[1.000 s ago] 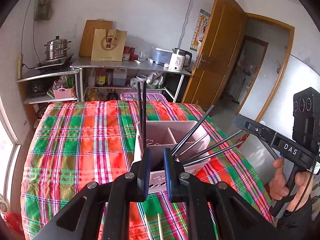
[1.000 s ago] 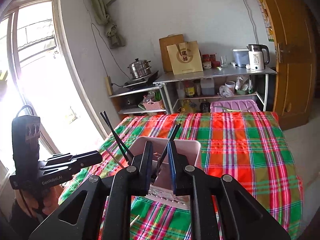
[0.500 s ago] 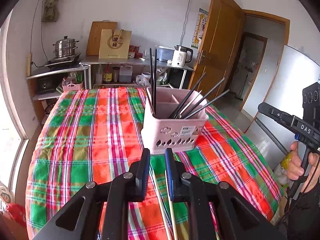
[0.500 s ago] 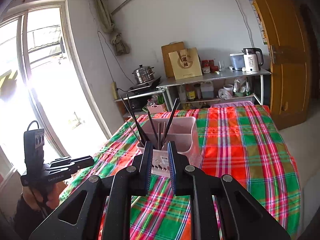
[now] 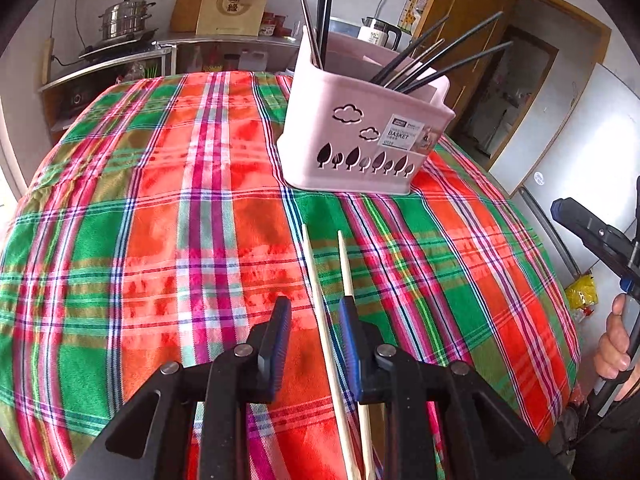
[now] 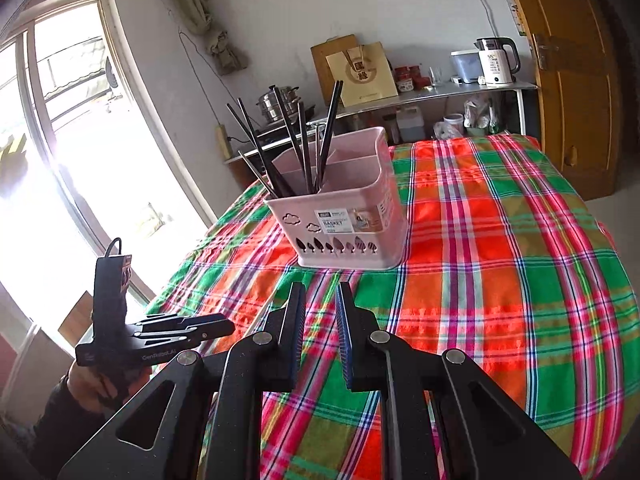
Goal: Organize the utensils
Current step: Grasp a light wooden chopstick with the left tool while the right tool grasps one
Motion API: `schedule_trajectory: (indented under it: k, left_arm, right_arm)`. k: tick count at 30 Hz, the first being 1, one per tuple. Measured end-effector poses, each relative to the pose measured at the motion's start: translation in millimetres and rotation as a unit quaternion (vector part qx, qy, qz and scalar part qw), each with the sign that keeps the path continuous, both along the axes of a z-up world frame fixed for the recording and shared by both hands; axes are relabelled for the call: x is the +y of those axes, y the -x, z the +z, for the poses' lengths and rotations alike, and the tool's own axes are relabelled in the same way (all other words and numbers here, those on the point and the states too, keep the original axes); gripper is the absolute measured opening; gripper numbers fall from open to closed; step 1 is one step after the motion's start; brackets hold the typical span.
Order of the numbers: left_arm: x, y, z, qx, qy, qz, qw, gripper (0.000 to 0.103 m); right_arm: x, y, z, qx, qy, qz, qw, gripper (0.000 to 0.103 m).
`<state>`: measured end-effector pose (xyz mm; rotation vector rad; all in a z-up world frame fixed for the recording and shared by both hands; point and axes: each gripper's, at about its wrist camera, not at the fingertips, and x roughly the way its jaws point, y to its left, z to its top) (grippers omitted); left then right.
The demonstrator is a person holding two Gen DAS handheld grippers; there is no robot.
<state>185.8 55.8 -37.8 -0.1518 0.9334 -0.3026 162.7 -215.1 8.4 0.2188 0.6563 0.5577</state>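
Change: both grippers have dropped from above the pink utensil basket [image 5: 360,136] to low over the desk [image 5: 160,208]; the left gripper [image 5: 314,328] now hangs over two pale wooden chopsticks [image 5: 320,280].
Left jaws: apart and just been opening, nothing pressed; one chopstick runs up through the gap near the right-hand pad, the other is partly hidden behind that pad.
Right jaws: the right gripper [image 6: 320,312] has a narrow gap with nothing in it, over bare plaid cloth.
Task things: the chopsticks lie flat and almost parallel on the cloth, on the near side of the basket; dark chopsticks [image 6: 288,148] already stand in the basket.
Key relation: in the left wrist view the pale sticks' long axis runs 6 to 12 o'clock, along the gripper's pointing line, tips toward the basket at about 12 to 1 o'clock.
Nearer hand: the left by far; the right sits well off at 3 o'clock.
Likely step: lowering to close across both sticks; the hidden one may escape the pinch.
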Motion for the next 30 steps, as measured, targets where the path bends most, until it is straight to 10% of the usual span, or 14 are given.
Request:
schedule_trajectory:
  k: [8, 12, 30]
  left_arm:
    - [-18.6, -13.9, -15.3, 0.015, -0.046, -0.002, 0.9988, 0.023]
    - [-13.2, -11.3, -15.6, 0.011, -0.065, 0.006, 0.9978, 0.005]
    - [58.4, -7.6, 2.2, 0.014, -0.067, 0.092, 0.9934, 0.01]
  right_arm:
    - [6.8, -3.9, -6.5, 0.008, 0.001, 0.011, 1.0, 0.016]
    - [14.0, -6.8, -10.5, 0.013, -0.001, 0.018, 1.0, 0.016]
    - [95.2, -45.6, -52.2, 0.08, 0.07, 0.066, 0.992, 0.016]
